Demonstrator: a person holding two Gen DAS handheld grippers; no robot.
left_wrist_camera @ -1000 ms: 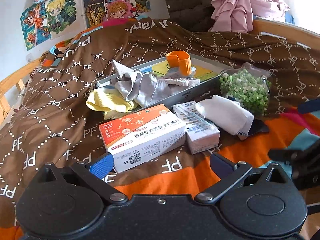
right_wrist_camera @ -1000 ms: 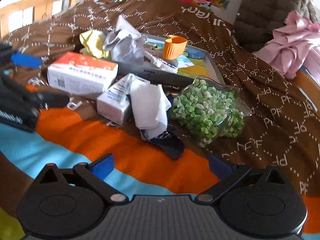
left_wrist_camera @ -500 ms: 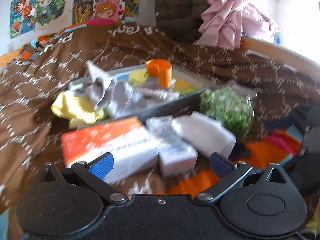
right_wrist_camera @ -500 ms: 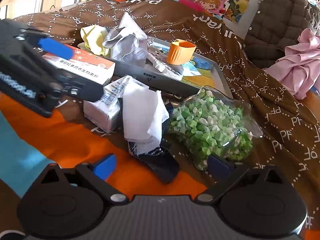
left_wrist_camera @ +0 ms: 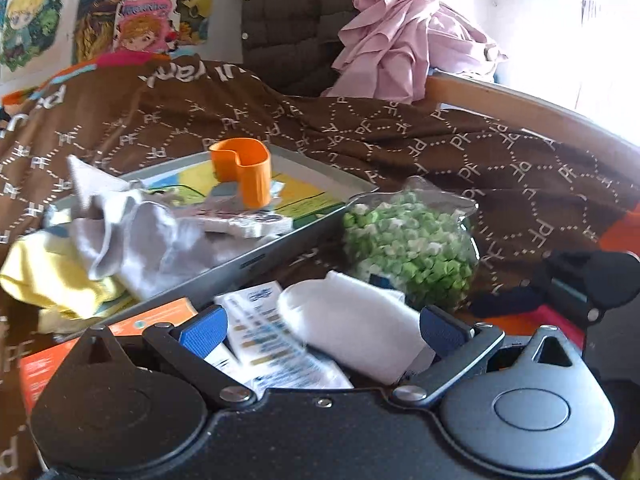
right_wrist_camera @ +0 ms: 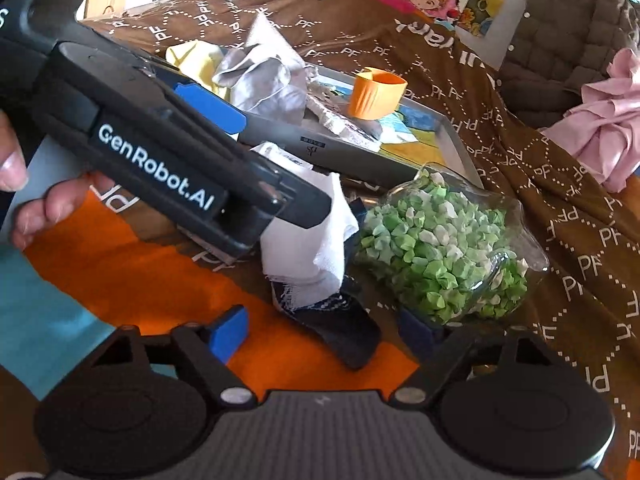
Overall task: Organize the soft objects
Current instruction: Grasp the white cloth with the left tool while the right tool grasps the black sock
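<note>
Bedspread: brown, dotted hexagon grid with repeated "PF" lettering, larger white letters near the head partly legible only; orange and teal bands nearest the cameras.

Left to right, left wrist view:
- orange-and-white carton, print too blurred to read
- yellow cloth and grey cloth, draped over the near left corner of a grey tray
- orange cup upright in the tray
- small white pack with blue print, unreadable
- white cloth, lying against the pack, on a dark sock
- clear bag of green and white paper stars, just right of the cloth

Left gripper: jaws spread, the pack and white cloth between the blue pads, no pad pressing on them. Its side reads "GenRobot.AI" in the right wrist view; a hand holds it.

Right gripper: jaws closing, the dark sock's toe between them, not clamped.

Wall behind: cartoon posters, titles unreadable. Pink garment heaped at the bed's far right
</note>
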